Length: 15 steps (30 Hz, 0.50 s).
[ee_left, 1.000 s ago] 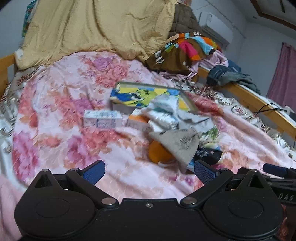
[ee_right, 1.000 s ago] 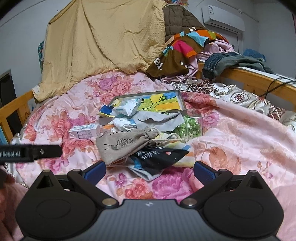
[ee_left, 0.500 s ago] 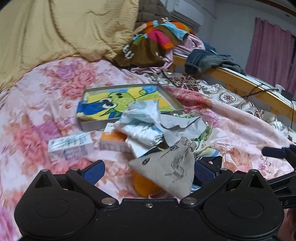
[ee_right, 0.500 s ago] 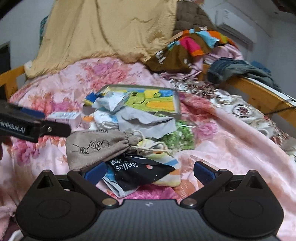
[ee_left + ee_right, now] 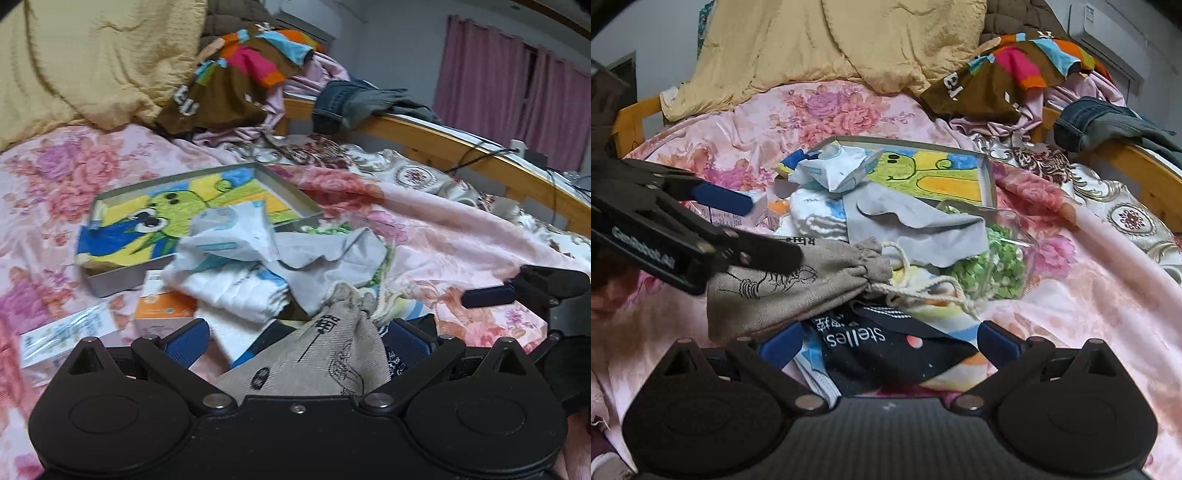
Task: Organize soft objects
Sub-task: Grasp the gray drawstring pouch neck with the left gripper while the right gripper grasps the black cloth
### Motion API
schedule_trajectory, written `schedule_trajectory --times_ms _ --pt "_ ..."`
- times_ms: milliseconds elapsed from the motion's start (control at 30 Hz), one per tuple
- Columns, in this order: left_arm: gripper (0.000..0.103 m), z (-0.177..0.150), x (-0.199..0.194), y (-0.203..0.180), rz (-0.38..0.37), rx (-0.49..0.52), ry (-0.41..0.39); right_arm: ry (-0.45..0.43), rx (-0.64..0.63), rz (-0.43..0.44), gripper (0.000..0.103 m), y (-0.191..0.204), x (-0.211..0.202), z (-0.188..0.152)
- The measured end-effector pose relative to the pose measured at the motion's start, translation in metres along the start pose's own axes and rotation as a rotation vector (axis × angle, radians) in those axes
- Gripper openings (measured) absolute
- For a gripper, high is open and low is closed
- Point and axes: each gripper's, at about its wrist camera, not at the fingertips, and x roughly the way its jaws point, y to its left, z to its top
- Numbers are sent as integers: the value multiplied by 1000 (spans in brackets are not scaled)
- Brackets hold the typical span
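Note:
A beige drawstring pouch with black drawings lies at the front of a heap of soft things on the floral bed. My left gripper is open, with the pouch between its fingers. In the right wrist view the left gripper reaches in from the left, its lower finger over the pouch; contact cannot be told. My right gripper is open over a dark printed cloth. Behind lie a grey cloth, a white towel and a white wrapper pack.
A shallow box with a cartoon picture sits behind the heap. A clear bag of green pieces lies to the right, an orange carton and a white carton to the left. A yellow quilt, piled clothes and a wooden bed rail lie beyond.
Both grippers have moved forward to the heap. The left one swung right and now has the beige pouch between its open fingers. The right one closed in on the dark cloth.

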Motion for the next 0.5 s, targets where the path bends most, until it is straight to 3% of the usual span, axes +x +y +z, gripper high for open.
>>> schedule_trajectory --times_ms 100,233,367,500 --pt "102 2 15 3 -36 22 33 8 5 11 101 -1 8 0" --pt "99 6 28 6 -38 37 70 32 26 3 86 -5 20 1" --pt "90 7 35 12 -68 4 97 48 41 -4 82 -5 28 -2" --pt "73 4 37 13 -118 -2 122 61 44 15 73 -4 31 -4"
